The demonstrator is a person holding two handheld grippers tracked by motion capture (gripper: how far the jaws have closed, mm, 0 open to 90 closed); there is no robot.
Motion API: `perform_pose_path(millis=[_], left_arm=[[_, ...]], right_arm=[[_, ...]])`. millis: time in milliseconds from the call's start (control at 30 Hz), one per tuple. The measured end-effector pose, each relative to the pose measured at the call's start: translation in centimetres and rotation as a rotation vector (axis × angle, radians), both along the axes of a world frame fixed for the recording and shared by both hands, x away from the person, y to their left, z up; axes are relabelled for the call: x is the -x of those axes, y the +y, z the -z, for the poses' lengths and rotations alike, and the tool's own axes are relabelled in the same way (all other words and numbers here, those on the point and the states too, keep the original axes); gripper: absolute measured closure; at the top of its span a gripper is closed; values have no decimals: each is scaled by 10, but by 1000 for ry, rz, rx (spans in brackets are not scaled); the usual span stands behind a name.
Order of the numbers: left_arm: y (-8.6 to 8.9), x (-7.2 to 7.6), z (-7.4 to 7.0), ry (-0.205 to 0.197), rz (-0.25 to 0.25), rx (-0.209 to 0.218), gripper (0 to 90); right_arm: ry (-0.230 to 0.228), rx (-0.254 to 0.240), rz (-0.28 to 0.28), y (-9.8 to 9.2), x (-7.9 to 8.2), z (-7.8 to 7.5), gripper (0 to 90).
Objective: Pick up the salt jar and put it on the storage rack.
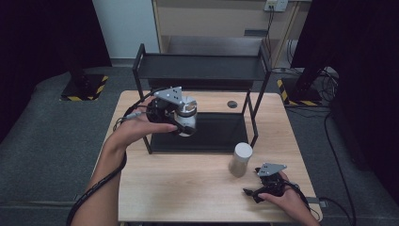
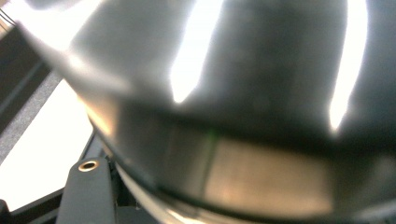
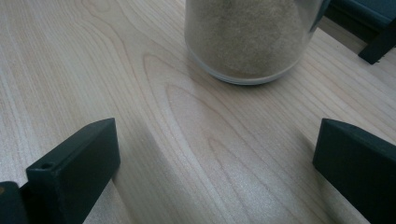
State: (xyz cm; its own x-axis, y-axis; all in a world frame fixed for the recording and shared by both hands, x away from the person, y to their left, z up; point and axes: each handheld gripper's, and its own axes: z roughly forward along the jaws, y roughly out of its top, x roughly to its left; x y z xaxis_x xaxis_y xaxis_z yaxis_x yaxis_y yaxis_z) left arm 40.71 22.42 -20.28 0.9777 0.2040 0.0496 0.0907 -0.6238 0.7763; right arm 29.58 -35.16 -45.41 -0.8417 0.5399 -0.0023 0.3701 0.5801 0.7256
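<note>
In the high view, the left gripper [image 1: 181,123] is held in the air over the left front corner of a black two-tier rack [image 1: 202,68] that stands at the back of the wooden counter [image 1: 179,188]. Its jaws are clamped on a shiny metal jar [image 1: 187,115], which sits tilted against the gripper's front, off the counter and above the rack's lower tray. The person's left hand [image 1: 136,127] wraps the gripper body from the left side. To the right, a second jar with a pale lid [image 1: 241,159] stands upright on the counter just in front of the rack's right front leg. The right gripper [image 1: 256,193] rests low near the counter's front right edge, close to that standing jar but apart from it, with its jaws pointing towards it.

In the left gripper view, the metal jar [image 2: 243,116] sits right up against the camera, blurred, with bright streaks of reflected light on its wall. A black piece of the left gripper with a brass-ringed hole shows at lower left, and pale counter [image 2: 42,149] lies beyond.

In the right gripper view, the two black jaws stand wide apart with bare counter [image 3: 201,154] between them. The glass base of the standing jar [image 3: 247,42], full of fine sandy grains, lies ahead of the jaws and clear of both.
</note>
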Motion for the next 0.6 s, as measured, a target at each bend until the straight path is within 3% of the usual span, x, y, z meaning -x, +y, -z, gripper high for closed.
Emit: perform_pose_path(millis=[367, 600], left_arm=[[-3, -21, -43, -23, -10, -7, 302], [1, -33, -62, -30, -29, -2, 302]], right_arm=[[2, -1, 6, 1, 1, 0, 15], [1, 0, 8, 1, 1, 0, 15]])
